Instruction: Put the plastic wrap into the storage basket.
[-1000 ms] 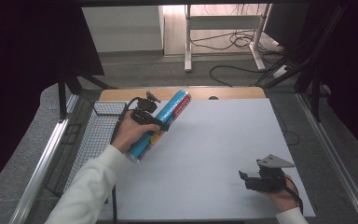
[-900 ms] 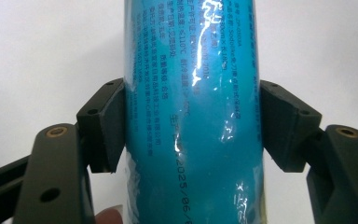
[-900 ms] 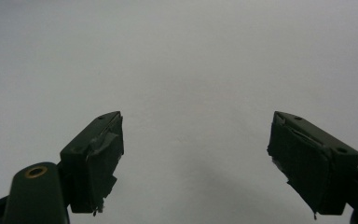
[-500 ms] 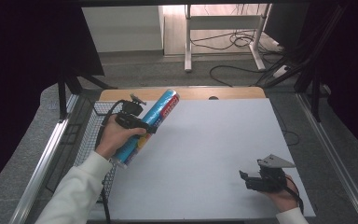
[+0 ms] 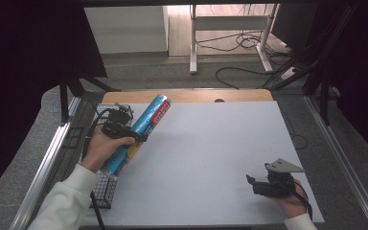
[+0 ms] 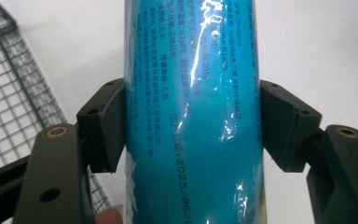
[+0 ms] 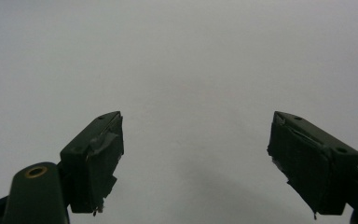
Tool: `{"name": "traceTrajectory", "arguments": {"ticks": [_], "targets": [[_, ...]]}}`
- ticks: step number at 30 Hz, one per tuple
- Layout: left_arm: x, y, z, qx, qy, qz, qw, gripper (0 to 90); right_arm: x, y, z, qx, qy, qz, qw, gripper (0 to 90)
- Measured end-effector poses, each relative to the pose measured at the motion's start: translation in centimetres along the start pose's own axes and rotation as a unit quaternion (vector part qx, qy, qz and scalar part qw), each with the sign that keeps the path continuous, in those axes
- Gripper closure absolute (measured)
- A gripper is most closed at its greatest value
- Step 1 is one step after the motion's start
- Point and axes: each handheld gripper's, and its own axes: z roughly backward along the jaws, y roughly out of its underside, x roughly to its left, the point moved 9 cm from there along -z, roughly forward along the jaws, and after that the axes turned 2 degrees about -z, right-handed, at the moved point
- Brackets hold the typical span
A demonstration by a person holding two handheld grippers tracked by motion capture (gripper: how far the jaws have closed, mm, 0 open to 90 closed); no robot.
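Blue tube (image 5: 136,134), seen from above, is clamped in the left gripper (image 5: 124,132) and held tilted over the left edge of the white mat (image 5: 211,158), its lower end above the wire basket (image 5: 93,158). Right gripper (image 5: 263,184) rests at the mat's near right corner.

Left gripper view: both pads press the tube (image 6: 191,116), mat behind, basket (image 6: 14,93) at left.

Right gripper view: jaws apart, nothing between them, bare mat (image 7: 191,60) ahead

A white sheet covers the worktop (image 5: 206,158), whose far wooden edge is bare. Beyond it, grey floor (image 5: 172,72) carries black cables (image 5: 242,45) and a white desk frame (image 5: 230,28). Dark curtains (image 5: 24,72) flank both sides.
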Motion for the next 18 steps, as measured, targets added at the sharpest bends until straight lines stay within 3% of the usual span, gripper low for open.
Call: {"name": "traceTrajectory", "arguments": {"ticks": [11, 18], "targets": [[2.4, 1.9, 2.3, -0.007, -0.016, 0.020, 0.9997, 31.8, 0.0, 0.0, 0.0, 0.001, 0.003, 0.001, 1.0000, 18.5], [5.4, 3.7, 3.3, -0.017, -0.039, 0.064, 0.9970, 31.8, 0.1, 0.0, 0.0, 0.002, 0.002, 0.003, 1.0000, 18.5]]}}
